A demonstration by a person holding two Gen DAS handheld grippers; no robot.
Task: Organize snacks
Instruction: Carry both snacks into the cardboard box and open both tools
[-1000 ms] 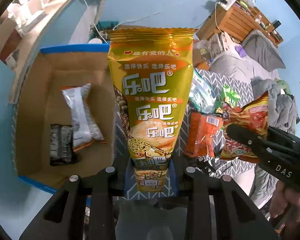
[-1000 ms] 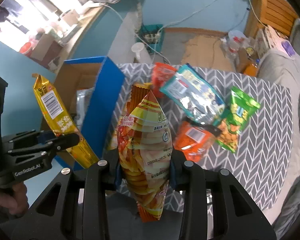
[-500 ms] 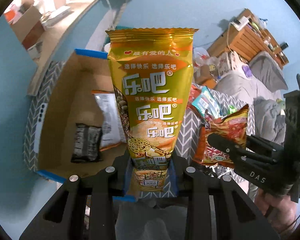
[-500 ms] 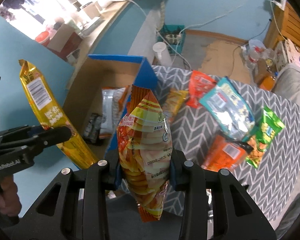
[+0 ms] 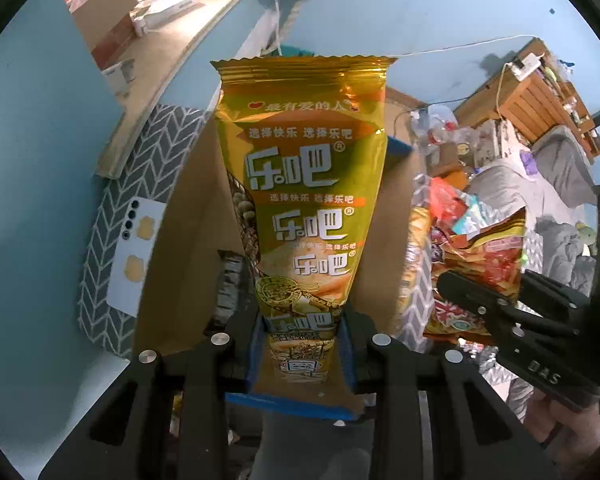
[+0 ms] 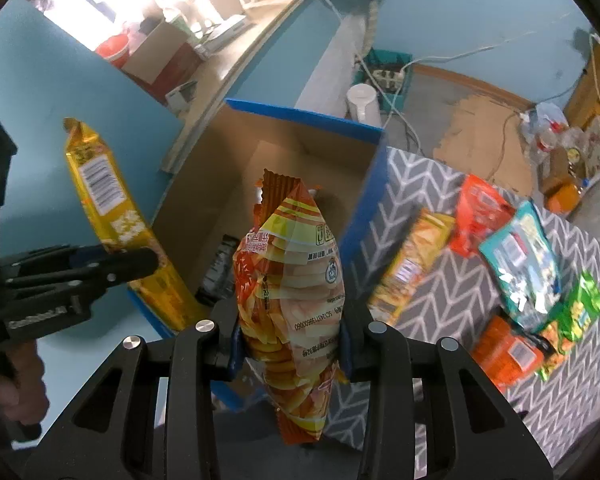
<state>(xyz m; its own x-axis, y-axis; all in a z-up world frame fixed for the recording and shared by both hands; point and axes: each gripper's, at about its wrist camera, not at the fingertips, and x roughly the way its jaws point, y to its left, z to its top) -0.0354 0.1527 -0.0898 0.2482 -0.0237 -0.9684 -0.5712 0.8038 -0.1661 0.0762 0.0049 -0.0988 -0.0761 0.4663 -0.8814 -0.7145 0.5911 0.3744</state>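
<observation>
My left gripper (image 5: pixel 302 344) is shut on the lower end of a tall gold snack bag (image 5: pixel 300 184), which hangs over the open cardboard box (image 5: pixel 188 248). That gold snack bag (image 6: pixel 104 208) and the left gripper (image 6: pixel 140 260) show at the left of the right wrist view. My right gripper (image 6: pixel 290 344) is shut on an orange-and-yellow chip bag (image 6: pixel 292 280), held above the box (image 6: pixel 284 160) near its blue-edged right wall. In the left wrist view the right gripper (image 5: pixel 452 284) and its chip bag (image 5: pixel 484 256) sit at the right. A dark packet (image 6: pixel 220 264) lies in the box.
Several snack bags lie on the grey chevron cloth (image 6: pixel 440 264): a yellow-orange one (image 6: pixel 412 260), a red one (image 6: pixel 480 212), a teal one (image 6: pixel 524 264), a green one (image 6: pixel 576 312). A white phone (image 5: pixel 136 256) rests left of the box. A wooden ledge (image 5: pixel 160 60) runs behind.
Both grippers have carried their bags leftward, from beside the snack pile to over the cardboard box. The box has shifted toward the middle of both views. Neither grip has altered.
</observation>
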